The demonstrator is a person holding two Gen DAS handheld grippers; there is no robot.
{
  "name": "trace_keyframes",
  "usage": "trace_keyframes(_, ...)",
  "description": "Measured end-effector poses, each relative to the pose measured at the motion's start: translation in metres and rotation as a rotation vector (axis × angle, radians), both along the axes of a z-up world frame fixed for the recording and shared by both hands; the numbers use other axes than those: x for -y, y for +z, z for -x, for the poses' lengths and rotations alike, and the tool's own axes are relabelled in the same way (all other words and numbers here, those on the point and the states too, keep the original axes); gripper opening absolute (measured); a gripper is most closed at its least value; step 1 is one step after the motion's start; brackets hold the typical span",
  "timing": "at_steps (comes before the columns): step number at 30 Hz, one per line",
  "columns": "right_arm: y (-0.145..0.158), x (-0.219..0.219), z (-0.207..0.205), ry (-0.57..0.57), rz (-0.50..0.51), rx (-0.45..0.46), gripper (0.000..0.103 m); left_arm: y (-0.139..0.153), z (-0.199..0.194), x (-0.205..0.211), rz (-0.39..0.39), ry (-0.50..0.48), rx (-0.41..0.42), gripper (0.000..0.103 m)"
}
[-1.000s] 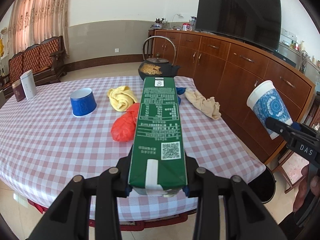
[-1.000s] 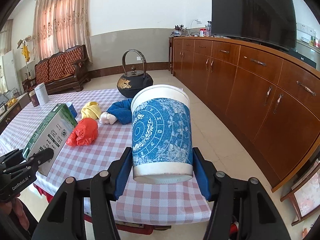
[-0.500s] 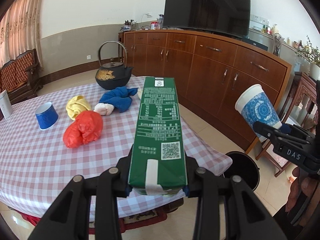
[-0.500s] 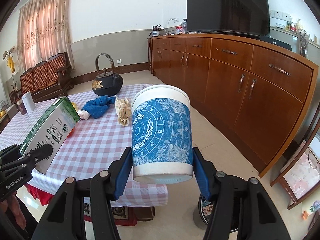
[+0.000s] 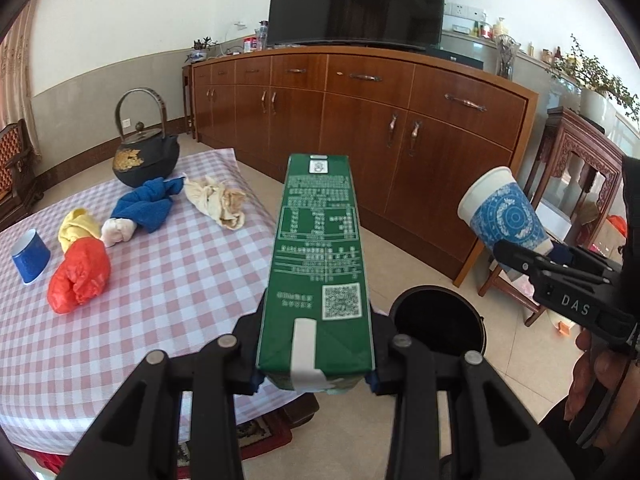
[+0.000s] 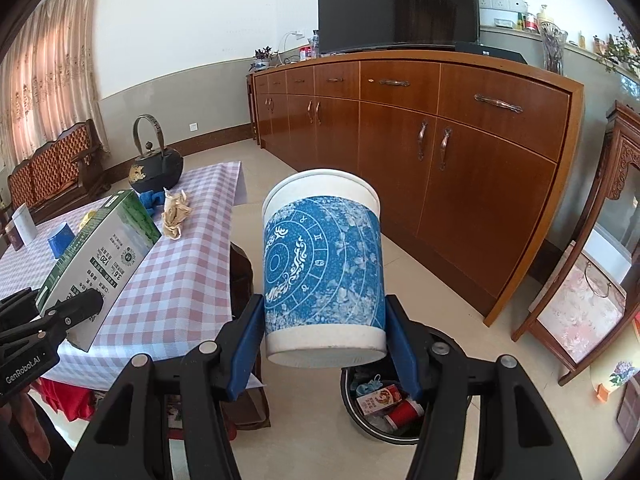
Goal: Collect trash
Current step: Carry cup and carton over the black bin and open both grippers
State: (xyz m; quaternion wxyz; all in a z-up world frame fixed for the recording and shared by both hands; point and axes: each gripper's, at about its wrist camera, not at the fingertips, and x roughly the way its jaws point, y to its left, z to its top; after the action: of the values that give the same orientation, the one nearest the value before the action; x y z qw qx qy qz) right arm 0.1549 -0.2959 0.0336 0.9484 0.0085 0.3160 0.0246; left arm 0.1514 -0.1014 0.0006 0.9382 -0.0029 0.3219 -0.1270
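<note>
A long wooden sideboard (image 5: 360,120) with drawers and metal-handled doors runs across the middle of the frame, with a dark flat television (image 5: 356,0) standing on it at the upper centre and bottles and a glass vase (image 6: 554,50) along its top toward the upper right. The wall (image 5: 140,12) behind is white above a grey-beige band, the floor (image 6: 440,280) is pale glossy tile, and daylight falls through a patterned pink curtain (image 6: 44,80) at the upper left. Below the curtain stands a carved wooden bench (image 6: 56,168) with red-brown cushions, and a carved dark-wood stand (image 5: 580,168) fills the right edge.
</note>
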Motion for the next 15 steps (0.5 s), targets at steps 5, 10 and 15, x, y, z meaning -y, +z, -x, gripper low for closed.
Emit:
trace_keyframes(5, -0.007, 0.028, 0.003, -0.046, 0.005, -0.018, 0.060, -0.010, -0.007, 0.031, -0.003, -0.072, -0.024, 0.038)
trace_keyframes(10, -0.020, 0.057, 0.008, -0.093, 0.014, -0.046, 0.061, -0.024, -0.012, 0.064, -0.012, -0.149, -0.054, 0.039)
trace_keyframes(15, -0.039, 0.082, 0.009, -0.126, 0.019, -0.088, 0.061, -0.040, -0.020, 0.095, -0.024, -0.210, -0.100, 0.038)
